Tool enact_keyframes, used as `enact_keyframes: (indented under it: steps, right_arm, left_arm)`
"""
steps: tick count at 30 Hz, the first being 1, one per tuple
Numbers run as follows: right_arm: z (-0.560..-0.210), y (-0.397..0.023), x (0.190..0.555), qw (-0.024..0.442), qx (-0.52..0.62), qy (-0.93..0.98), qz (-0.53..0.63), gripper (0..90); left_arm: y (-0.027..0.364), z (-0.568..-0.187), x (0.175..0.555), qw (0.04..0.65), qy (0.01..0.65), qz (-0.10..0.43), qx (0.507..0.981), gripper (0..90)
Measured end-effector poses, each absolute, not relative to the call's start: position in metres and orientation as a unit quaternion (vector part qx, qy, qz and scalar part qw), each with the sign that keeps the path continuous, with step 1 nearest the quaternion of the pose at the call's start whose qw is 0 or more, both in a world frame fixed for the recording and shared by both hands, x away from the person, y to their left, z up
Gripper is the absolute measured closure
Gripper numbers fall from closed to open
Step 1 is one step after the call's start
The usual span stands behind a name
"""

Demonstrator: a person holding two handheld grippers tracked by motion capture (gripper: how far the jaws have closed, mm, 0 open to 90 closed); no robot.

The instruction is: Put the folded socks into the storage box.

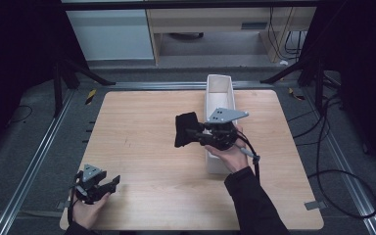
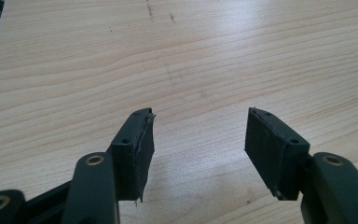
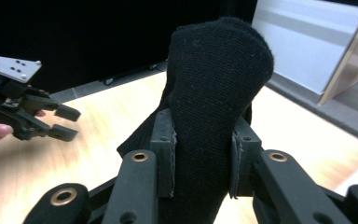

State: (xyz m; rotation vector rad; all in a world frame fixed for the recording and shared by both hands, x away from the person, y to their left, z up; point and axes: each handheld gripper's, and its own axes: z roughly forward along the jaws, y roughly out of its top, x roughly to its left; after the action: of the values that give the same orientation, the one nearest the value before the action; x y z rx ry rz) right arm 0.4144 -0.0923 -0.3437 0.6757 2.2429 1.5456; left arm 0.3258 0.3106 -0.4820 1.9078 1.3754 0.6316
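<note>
A black knitted sock hangs above the middle of the wooden table, and my right gripper is shut on it. Seen from the right gripper view, the sock stands up between the two pads, which squeeze its lower part. Just right of the sock lies a long white box, with the right hand over its near half. My left gripper rests near the table's front left corner. Its jaws stand wide apart over bare wood in the left gripper view, with nothing between them.
The white box runs from the table's far edge toward the middle. Black tripod legs and cables stand on the floor around the table. A metal rail runs along the left side.
</note>
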Motion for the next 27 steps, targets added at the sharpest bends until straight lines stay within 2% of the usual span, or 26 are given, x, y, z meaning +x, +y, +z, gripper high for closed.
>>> enact_keyframes:
  steps: [14,27]
  right_arm:
    - [-0.32,-0.148,0.441,0.206,0.242,0.799,0.51,69.2]
    - [-0.335,-0.18,0.463,0.196,0.206,0.863,0.418,69.1]
  left_arm:
    - [0.311,-0.482,0.326,0.345,0.529,0.246,0.736,41.2]
    - [0.31,-0.482,0.327,0.342,0.526,0.247,0.738,42.0]
